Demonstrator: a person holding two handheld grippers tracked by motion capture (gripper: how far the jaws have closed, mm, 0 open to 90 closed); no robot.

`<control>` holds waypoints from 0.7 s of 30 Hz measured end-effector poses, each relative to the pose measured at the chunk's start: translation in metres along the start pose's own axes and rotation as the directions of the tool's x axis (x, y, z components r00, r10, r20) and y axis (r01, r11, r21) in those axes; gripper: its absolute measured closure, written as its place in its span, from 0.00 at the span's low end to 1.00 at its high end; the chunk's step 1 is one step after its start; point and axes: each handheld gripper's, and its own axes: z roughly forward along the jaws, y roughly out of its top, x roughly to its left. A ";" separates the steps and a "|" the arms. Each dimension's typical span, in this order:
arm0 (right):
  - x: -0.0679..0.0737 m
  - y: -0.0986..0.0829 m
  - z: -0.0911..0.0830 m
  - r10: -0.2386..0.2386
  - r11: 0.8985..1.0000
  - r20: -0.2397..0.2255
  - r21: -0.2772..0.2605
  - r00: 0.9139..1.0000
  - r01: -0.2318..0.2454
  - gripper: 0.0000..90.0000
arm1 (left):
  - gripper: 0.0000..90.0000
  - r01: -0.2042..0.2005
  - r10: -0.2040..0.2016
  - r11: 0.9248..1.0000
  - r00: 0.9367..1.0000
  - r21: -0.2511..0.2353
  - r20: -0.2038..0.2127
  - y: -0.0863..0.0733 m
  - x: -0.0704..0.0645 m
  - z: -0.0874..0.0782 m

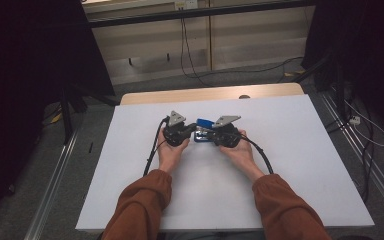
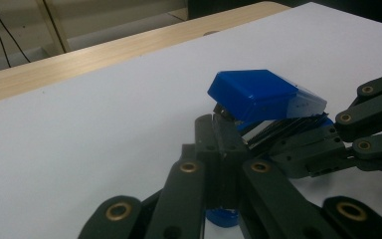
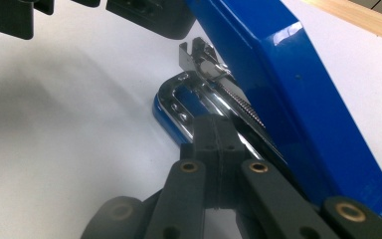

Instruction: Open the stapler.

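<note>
White board (image 1: 290, 165) covers most of a pale wooden table (image 1: 210, 93), with grey floor, dark drapes and loose cables around it. No brand, label or writing can be read anywhere, not even on the blue stapler (image 1: 204, 123) that sits near the middle of the board between the two tools. A person in rust-coloured sleeves (image 1: 141, 200) holds the left gripper (image 1: 186, 133) and the right gripper (image 1: 215, 135) close together, tips turned inward toward each other and meeting at the stapler. In the left gripper view the stapler's blue top (image 2: 258, 92) is lifted and tilted above the tips, while its blue base (image 2: 222, 217) shows low down beneath the jaws; those jaws are pressed together, and the other tool's jaws come in from the right beside the metal magazine. In the right gripper view the blue top (image 3: 298, 84) slants up to the right of the tips, the chrome magazine (image 3: 214, 84) and base (image 3: 166, 117) lie just ahead, and the jaws are closed flat on the metal rail of the stapler.
</note>
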 end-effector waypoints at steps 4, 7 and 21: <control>0.000 0.000 0.000 0.000 1.000 0.000 0.001 1.000 0.000 1.00 | 1.00 0.000 0.000 1.000 1.000 -0.007 0.000 0.001 -0.001 0.000; 0.001 0.000 0.000 0.000 1.000 0.004 -0.001 1.000 0.000 1.00 | 1.00 -0.003 0.002 1.000 1.000 -0.003 -0.006 0.000 0.000 0.001; 0.007 0.004 0.000 -0.020 0.999 0.031 0.028 0.999 0.020 1.00 | 1.00 0.000 0.000 1.000 1.000 -0.004 -0.011 0.001 0.000 0.002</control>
